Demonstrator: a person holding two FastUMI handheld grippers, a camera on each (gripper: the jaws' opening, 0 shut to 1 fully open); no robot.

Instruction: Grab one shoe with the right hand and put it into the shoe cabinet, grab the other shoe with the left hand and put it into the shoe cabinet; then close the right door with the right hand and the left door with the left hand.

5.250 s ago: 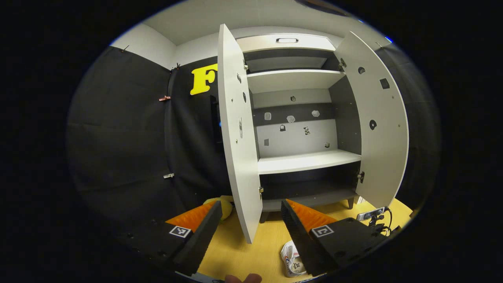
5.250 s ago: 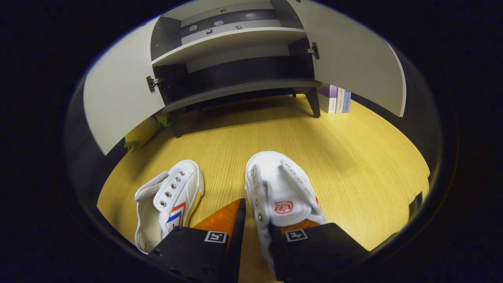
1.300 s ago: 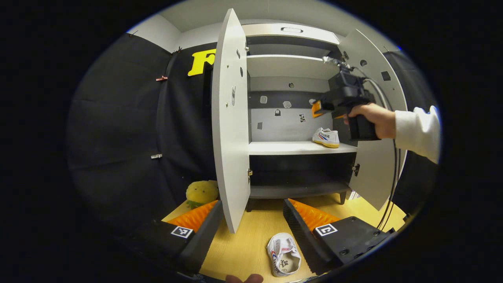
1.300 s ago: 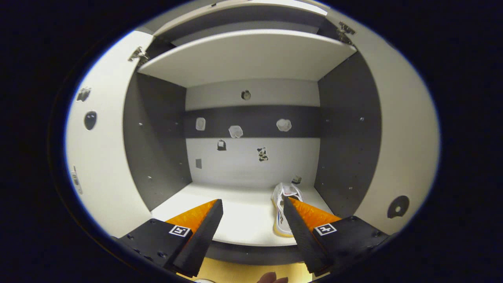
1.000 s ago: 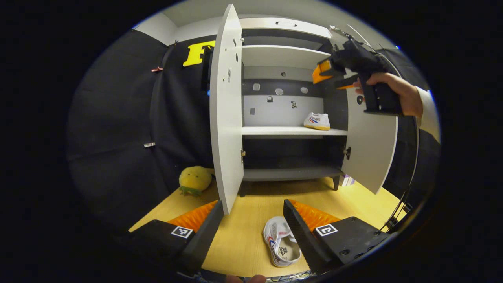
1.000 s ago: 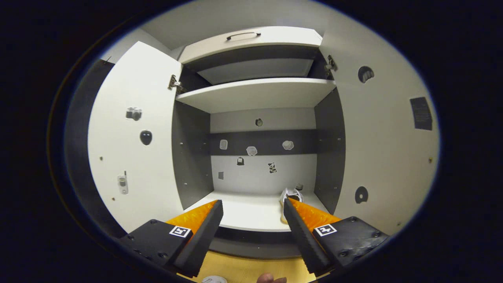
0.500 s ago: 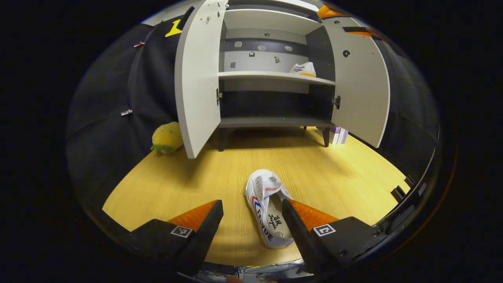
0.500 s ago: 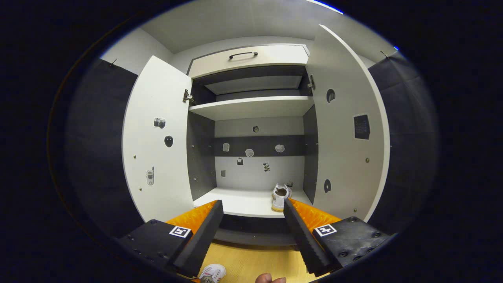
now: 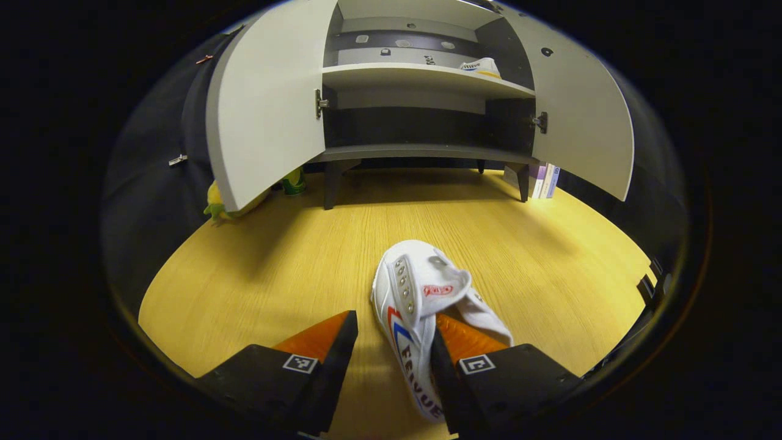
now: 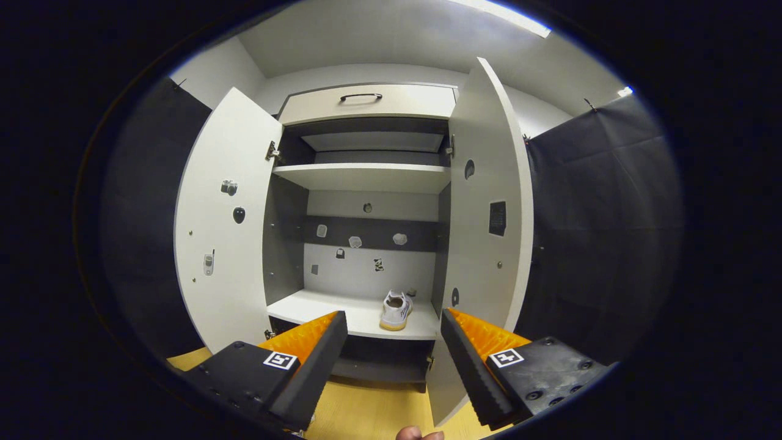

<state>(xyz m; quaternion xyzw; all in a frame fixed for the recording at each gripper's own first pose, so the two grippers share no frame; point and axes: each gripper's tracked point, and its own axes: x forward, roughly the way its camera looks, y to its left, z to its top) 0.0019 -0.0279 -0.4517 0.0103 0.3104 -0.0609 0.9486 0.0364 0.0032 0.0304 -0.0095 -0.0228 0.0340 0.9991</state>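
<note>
A yellow wooden floor (image 9: 263,275) carries a white shoe (image 9: 421,293), a standing cabinet (image 9: 421,153), books (image 9: 545,179) and a yellow plush toy (image 9: 215,201).

white shoe (image 9: 421,299) on floor, other shoe (image 10: 395,308) shelved

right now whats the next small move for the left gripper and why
Probably close the left gripper on the shoe on the floor. Its fingers are open, one inside the shoe's opening and the other outside its side wall, so that wall sits between them. The other shoe already rests on the cabinet shelf, so this one is next.
</note>
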